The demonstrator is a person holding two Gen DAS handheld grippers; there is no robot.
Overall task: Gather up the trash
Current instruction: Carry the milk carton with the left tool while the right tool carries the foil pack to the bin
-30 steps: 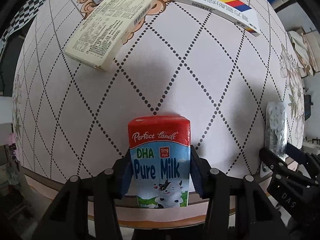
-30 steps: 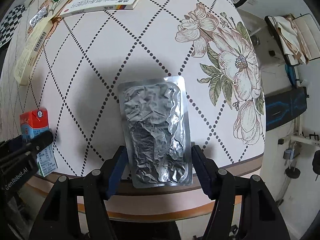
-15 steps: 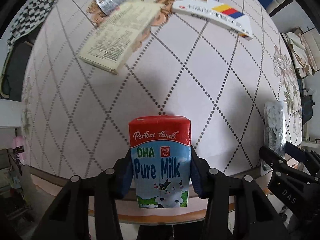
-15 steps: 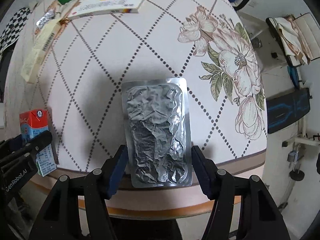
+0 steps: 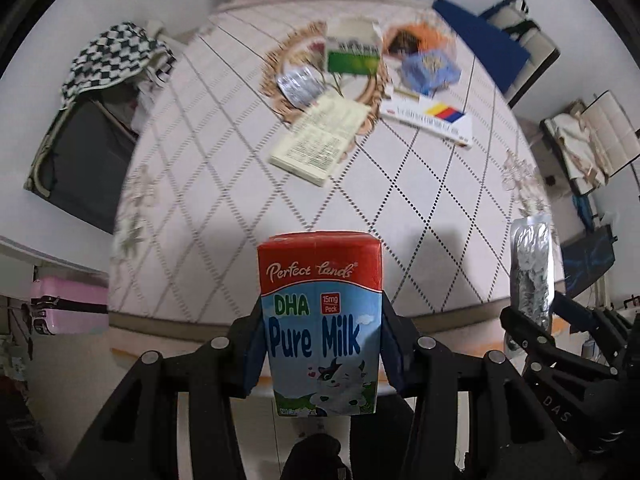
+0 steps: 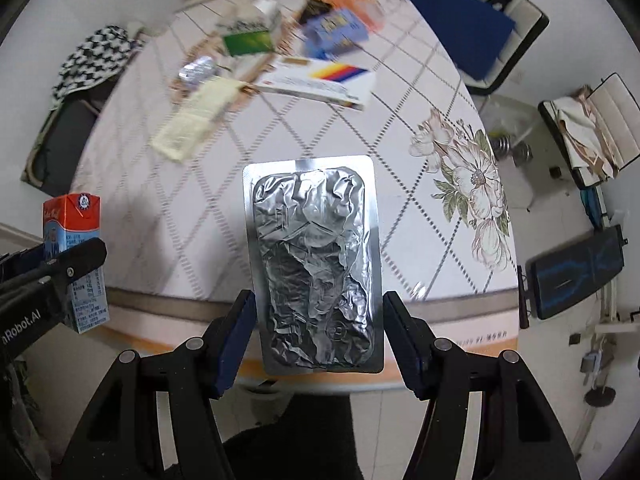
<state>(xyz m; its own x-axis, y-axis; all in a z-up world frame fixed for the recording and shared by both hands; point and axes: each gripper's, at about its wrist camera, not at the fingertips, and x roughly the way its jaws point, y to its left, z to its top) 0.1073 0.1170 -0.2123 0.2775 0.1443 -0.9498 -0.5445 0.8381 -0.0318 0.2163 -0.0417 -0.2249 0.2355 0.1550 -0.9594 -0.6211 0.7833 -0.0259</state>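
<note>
My left gripper (image 5: 322, 344) is shut on a red and blue "Pure Milk" carton (image 5: 320, 312) and holds it upright above the near edge of the round table (image 5: 224, 216). My right gripper (image 6: 318, 336) is shut on a crumpled silver foil blister pack (image 6: 316, 264), also lifted over the table's near edge. The carton also shows at the left of the right wrist view (image 6: 76, 256), and the foil pack at the right of the left wrist view (image 5: 530, 268).
Across the table lie a cream leaflet box (image 5: 320, 140), a white box with a red, yellow and blue stripe (image 5: 428, 118), a green and white box (image 5: 352, 54), a small foil strip (image 5: 298, 84) and a blue packet (image 5: 430, 68). Chairs stand around the table.
Both grippers have risen and pulled back from the table with the carton and the foil pack in them. Far more of the table and room shows now.
</note>
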